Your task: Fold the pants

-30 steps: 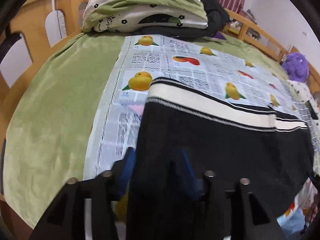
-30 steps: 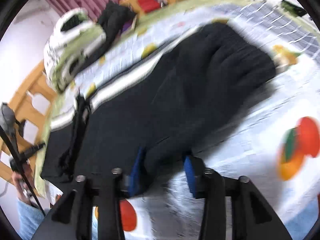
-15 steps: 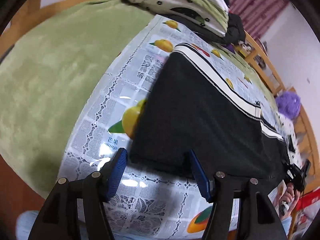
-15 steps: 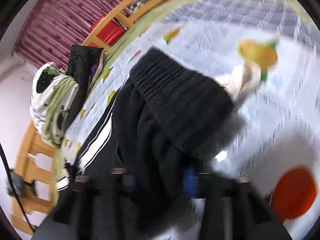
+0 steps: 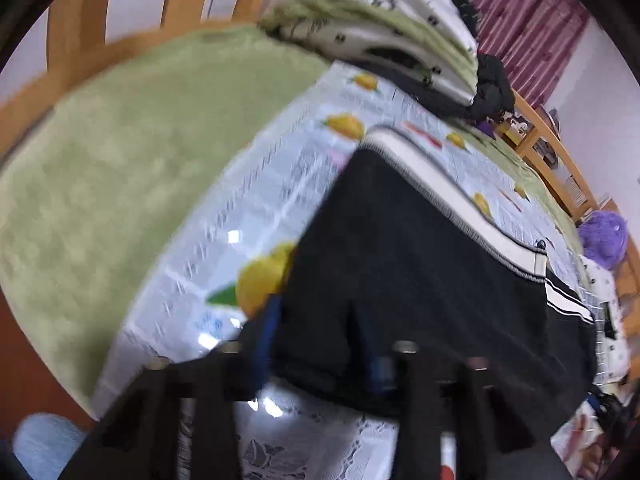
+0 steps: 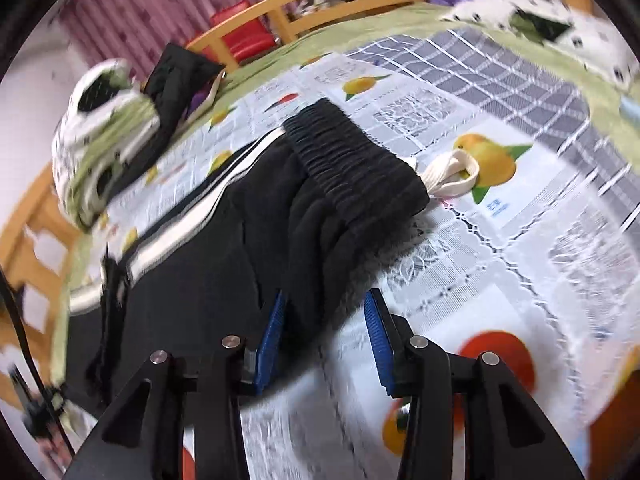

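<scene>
Black pants point(image 5: 420, 264) with a white side stripe point(image 5: 452, 196) lie on a fruit-print cloth point(image 5: 256, 208) over the bed. My left gripper point(image 5: 324, 344) has its blue pads around the near hem end of the pants; the view is blurred. In the right wrist view the pants point(image 6: 248, 248) lie with the ribbed waistband point(image 6: 352, 164) and a cream drawstring point(image 6: 452, 172) at the far end. My right gripper point(image 6: 326, 320) stands open, its blue pads on either side of the waist end's near edge.
A folded green and white quilt point(image 5: 380, 28) and dark clothes point(image 5: 492, 84) lie at the head of the bed. A green blanket point(image 5: 100, 160) covers the left side. A wooden rail point(image 6: 304, 16) borders the bed. A purple plush thing point(image 5: 604, 232) lies at right.
Both views have swung. The left gripper has come in closer around the pants hem. The right gripper has lowered, and the waist end now lies on the cloth between its open pads.
</scene>
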A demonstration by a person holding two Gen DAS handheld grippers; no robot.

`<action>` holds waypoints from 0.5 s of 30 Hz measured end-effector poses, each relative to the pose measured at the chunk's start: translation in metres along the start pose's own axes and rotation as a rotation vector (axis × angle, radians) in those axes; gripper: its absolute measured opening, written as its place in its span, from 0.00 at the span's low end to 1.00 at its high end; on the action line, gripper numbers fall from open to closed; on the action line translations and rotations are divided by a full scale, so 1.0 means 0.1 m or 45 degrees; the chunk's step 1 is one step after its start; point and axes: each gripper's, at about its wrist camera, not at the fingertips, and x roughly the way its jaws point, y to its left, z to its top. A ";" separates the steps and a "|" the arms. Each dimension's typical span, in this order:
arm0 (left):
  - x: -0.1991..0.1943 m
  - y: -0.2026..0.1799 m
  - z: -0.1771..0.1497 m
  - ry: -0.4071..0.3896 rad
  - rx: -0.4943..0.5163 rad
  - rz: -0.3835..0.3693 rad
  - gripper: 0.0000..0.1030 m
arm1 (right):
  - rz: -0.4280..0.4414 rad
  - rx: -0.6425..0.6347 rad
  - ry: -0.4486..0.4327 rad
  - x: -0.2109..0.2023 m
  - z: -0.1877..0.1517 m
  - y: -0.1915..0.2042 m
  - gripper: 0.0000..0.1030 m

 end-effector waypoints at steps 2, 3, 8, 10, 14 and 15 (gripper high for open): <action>-0.17 -0.20 0.09 -0.086 0.076 0.027 0.20 | -0.028 -0.068 0.022 -0.04 -0.02 0.10 0.40; -0.25 -0.33 0.12 -0.130 0.127 0.046 0.19 | -0.046 -0.101 0.025 -0.06 -0.02 0.15 0.40; -0.65 -1.17 0.20 -0.249 0.350 -0.188 0.15 | -0.075 -0.154 0.016 -0.17 -0.12 0.25 0.41; -0.70 -1.48 0.19 -0.224 0.393 -0.321 0.14 | -0.047 -0.126 0.005 -0.20 -0.16 0.22 0.42; -0.62 -2.11 0.01 -0.112 0.450 -0.546 0.13 | -0.002 -0.090 -0.031 -0.26 -0.17 0.18 0.51; -0.59 -2.26 -0.07 -0.085 0.466 -0.587 0.13 | 0.011 -0.081 -0.036 -0.27 -0.18 0.17 0.51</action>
